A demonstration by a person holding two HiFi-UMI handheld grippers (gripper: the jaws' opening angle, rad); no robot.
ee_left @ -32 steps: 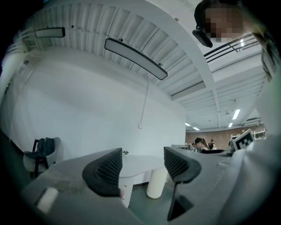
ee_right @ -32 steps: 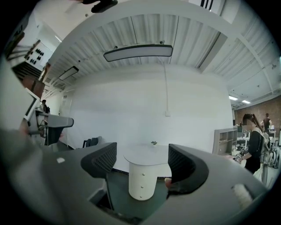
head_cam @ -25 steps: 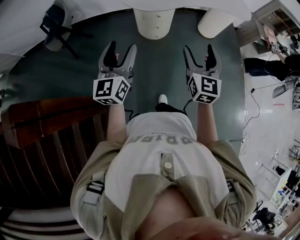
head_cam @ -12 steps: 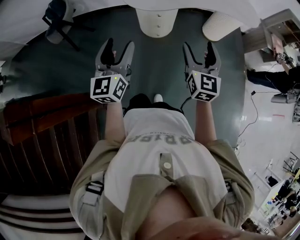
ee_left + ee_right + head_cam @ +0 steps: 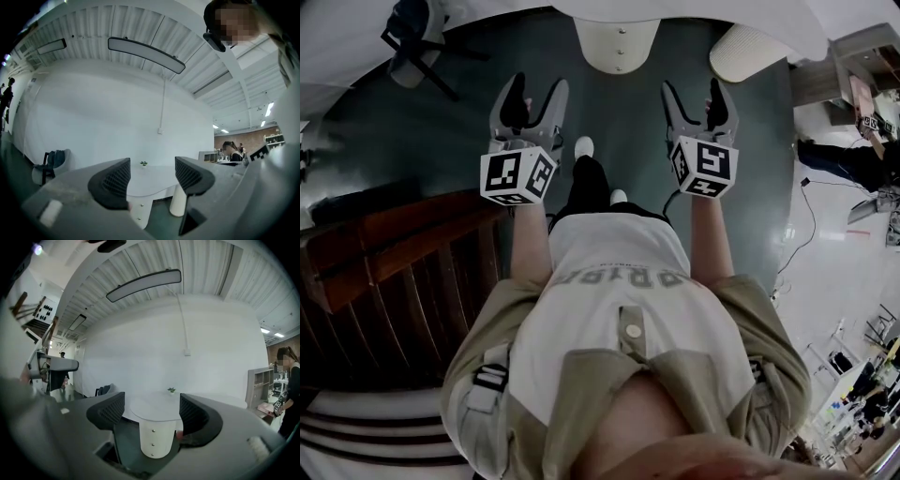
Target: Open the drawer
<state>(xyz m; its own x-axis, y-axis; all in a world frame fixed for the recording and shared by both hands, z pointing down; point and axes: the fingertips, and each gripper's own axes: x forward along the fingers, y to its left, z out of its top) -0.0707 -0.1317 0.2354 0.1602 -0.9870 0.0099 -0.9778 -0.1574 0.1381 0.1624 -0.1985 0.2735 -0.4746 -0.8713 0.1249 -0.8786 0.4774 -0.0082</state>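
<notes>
A white rounded drawer pedestal (image 5: 617,45) with three small knobs down its front stands under a white table top (image 5: 161,409), straight ahead across the dark green floor. It shows between the jaws in the right gripper view (image 5: 153,440) and low in the left gripper view (image 5: 139,213). My left gripper (image 5: 538,89) and right gripper (image 5: 692,89) are held side by side in front of my body, both open and holding nothing. Both are well short of the pedestal and touch nothing.
A second white table leg (image 5: 748,52) stands right of the pedestal. A dark office chair (image 5: 411,36) is at the far left. A wooden stair railing (image 5: 394,253) runs along my left. My foot (image 5: 583,147) is forward. A person (image 5: 288,383) stands at the far right.
One leg has stepped forward between the grippers. The floor and railing have shifted a little in view. Both grippers stay open at the same spacing.
</notes>
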